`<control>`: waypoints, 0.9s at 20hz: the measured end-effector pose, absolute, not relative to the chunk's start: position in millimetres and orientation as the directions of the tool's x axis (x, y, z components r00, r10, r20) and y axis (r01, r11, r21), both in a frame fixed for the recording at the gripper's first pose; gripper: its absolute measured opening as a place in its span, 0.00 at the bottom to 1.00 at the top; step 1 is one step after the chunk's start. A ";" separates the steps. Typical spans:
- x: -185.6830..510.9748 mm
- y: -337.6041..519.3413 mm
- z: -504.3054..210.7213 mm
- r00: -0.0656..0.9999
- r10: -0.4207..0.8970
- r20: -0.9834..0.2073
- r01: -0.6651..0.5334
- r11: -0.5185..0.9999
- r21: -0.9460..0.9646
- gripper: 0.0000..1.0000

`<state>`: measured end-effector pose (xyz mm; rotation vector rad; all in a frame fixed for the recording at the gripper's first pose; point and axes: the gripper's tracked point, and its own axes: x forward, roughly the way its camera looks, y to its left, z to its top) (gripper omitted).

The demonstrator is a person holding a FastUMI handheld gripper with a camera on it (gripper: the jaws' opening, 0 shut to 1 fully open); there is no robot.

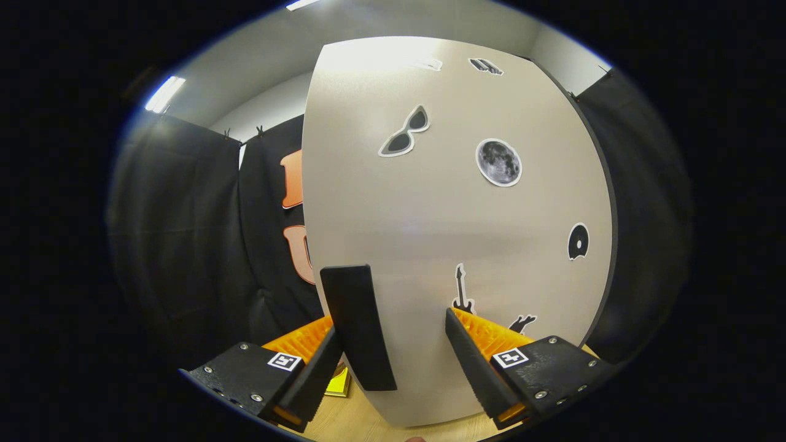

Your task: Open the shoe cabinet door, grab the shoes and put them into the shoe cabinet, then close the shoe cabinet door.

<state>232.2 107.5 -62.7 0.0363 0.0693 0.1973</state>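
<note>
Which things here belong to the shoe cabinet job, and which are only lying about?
For the job:
- cabinet door, close ahead of the fingers
- black door handle, between the fingers, nearer the left one
- gripper, open, not pressing the handle

Only lying about:
- stickers on the door: sunglasses, moon, guitar
- yellow item on the wooden floor

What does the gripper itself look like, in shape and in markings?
The gripper has two wedge-shaped fingers with ribbed faces. Each sits on a blocky mount fixed with small screws, and each mount carries a square black-and-white marker. The fingers stand open on either side of the handle of the door.
</note>
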 end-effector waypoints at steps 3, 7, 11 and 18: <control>234.0 107.8 -63.1 0.983 0.171 -0.063 -0.169 0.985 0.032 0.97; 237.2 107.8 -63.3 0.989 0.134 -0.062 -0.133 0.991 0.017 0.97; 240.1 108.1 -64.5 0.994 0.097 -0.056 -0.096 0.995 0.015 0.97; 227.5 110.4 -51.1 0.995 0.098 -0.036 -0.097 0.995 0.021 0.97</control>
